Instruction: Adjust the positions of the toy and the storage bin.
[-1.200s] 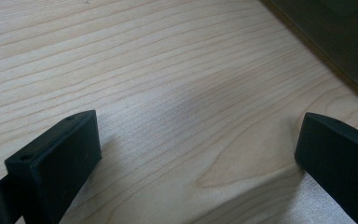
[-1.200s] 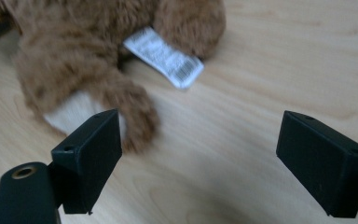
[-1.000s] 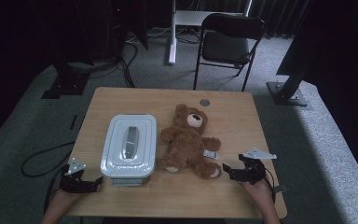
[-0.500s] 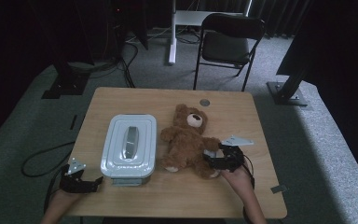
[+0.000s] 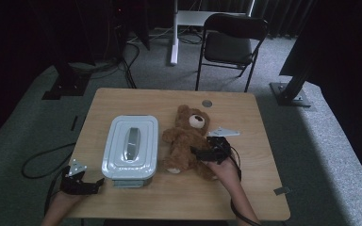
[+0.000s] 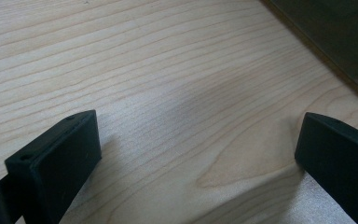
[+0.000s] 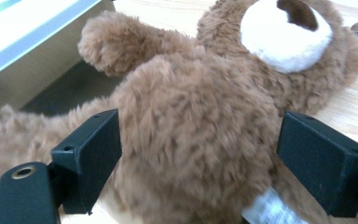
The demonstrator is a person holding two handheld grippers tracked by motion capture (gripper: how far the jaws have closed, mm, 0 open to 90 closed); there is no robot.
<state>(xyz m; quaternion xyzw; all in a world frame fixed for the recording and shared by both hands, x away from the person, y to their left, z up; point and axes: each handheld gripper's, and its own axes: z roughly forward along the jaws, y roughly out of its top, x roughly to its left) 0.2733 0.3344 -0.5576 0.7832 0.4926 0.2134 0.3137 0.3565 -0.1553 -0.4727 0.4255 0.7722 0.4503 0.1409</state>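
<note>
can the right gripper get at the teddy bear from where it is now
Probably yes: the right gripper is already at the teddy bear, its open jaws on either side of the plush body with nothing between.

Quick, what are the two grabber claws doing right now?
Left gripper: open, holding nothing, over the bare table.
Right gripper: open, one jaw on each side of the teddy bear, not squeezing yet.

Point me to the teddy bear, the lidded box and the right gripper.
teddy bear (image 5: pixel 185 141): high view, on its belly.
lidded box (image 5: pixel 131 147): high view, on the lid's handle.
right gripper (image 7: pixel 200 163): right gripper view, midway between its open jaws.
</note>
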